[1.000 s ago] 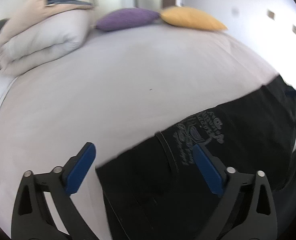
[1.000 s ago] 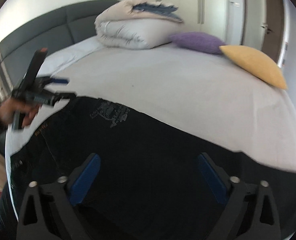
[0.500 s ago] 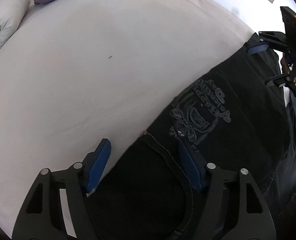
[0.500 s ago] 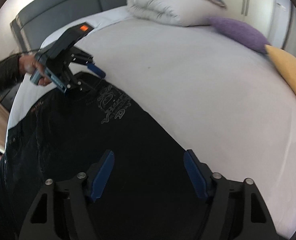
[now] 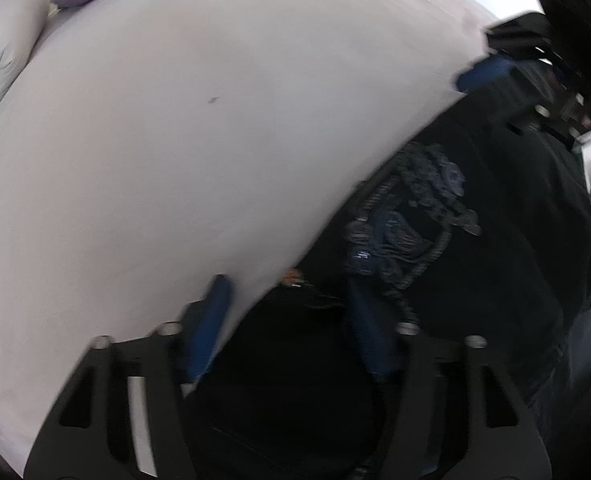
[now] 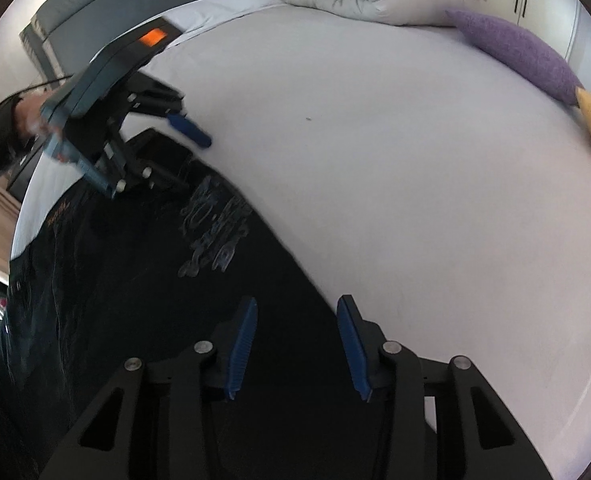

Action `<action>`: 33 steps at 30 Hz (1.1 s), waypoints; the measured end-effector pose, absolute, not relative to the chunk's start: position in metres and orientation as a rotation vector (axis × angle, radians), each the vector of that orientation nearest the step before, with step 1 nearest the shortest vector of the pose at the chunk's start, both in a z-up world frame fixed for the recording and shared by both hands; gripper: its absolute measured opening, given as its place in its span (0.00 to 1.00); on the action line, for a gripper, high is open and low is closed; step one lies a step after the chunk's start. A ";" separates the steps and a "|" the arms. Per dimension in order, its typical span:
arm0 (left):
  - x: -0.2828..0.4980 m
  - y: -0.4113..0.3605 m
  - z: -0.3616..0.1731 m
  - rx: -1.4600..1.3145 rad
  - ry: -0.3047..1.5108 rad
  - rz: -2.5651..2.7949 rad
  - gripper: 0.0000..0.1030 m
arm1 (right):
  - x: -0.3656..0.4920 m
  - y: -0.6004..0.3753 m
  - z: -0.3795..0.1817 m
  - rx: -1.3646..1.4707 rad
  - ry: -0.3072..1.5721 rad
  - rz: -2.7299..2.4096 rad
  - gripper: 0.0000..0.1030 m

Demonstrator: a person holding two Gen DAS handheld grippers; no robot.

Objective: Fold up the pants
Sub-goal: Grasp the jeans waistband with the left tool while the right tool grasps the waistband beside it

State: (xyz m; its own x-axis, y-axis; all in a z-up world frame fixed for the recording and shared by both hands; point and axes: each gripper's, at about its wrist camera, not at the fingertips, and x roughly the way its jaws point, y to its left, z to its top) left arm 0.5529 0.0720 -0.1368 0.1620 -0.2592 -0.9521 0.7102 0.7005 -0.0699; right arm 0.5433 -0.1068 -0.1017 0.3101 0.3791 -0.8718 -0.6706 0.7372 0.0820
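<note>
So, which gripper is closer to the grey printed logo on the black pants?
Left. The left gripper sits just beside the logo; the right gripper is farther along the pants.

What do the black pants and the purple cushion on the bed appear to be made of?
The pants look like dark matte denim or heavy cotton: visible seam stitching, with a greyish printed graphic.

The purple cushion looks like a fuzzy knit or fleece, with a nubbly, non-shiny surface. Neither fabric is certain.
</note>
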 end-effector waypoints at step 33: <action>0.398 0.090 -0.077 0.437 0.846 -0.603 0.06 | 0.522 -0.025 -0.093 -0.443 1.005 0.645 0.06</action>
